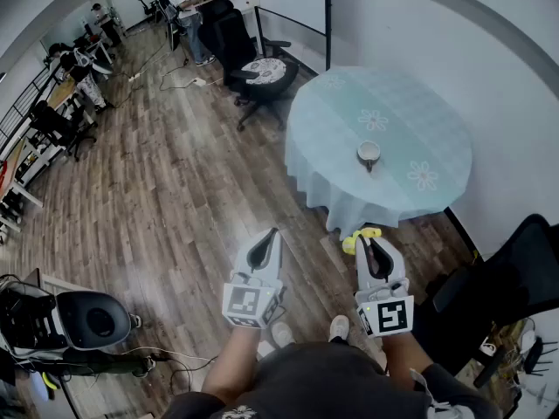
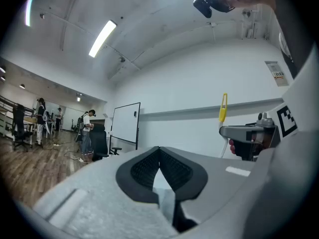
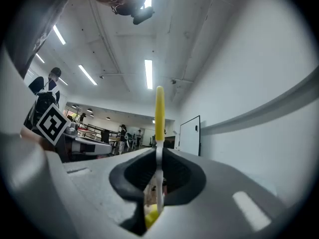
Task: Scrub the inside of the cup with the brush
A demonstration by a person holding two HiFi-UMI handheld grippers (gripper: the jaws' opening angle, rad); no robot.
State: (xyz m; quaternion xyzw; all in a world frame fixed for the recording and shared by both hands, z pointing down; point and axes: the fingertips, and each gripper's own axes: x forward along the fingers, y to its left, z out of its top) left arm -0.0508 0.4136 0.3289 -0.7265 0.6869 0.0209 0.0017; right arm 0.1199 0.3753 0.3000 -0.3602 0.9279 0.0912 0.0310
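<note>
Cup [image 1: 369, 153] stood upright near the middle of the round desk [image 1: 410, 125], alone on a pale blue cloth printed with white flowers. It looked small and light-coloured with a darker mouth, and something dark, perhaps a handle or its shadow, showed at its lower edge; the head view was too distant to tell what, if anything, lay inside. It was well apart from both grippers, so scrubbing was judged not yet begun.

The brush [image 3: 159, 109] was carried in the right gripper [image 3: 158, 157], whose jaws pinched its thin white stem, with a yellow part rising past the tips and another yellow part low behind the pads. Held that way, along the jaws, it seemed ready to be pointed down into the cup's mouth. In the head view the brush [image 1: 360, 237] showed as a yellow shape just beyond the right gripper [image 1: 376, 253].

The left gripper [image 2: 159, 156] had its jaws pressed together on nothing, probably kept free to steady the cup. Both were held low over the wooden floor [image 1: 166, 199], short of the desk. An office chair [image 1: 258, 72] stood beside the desk's far side.
</note>
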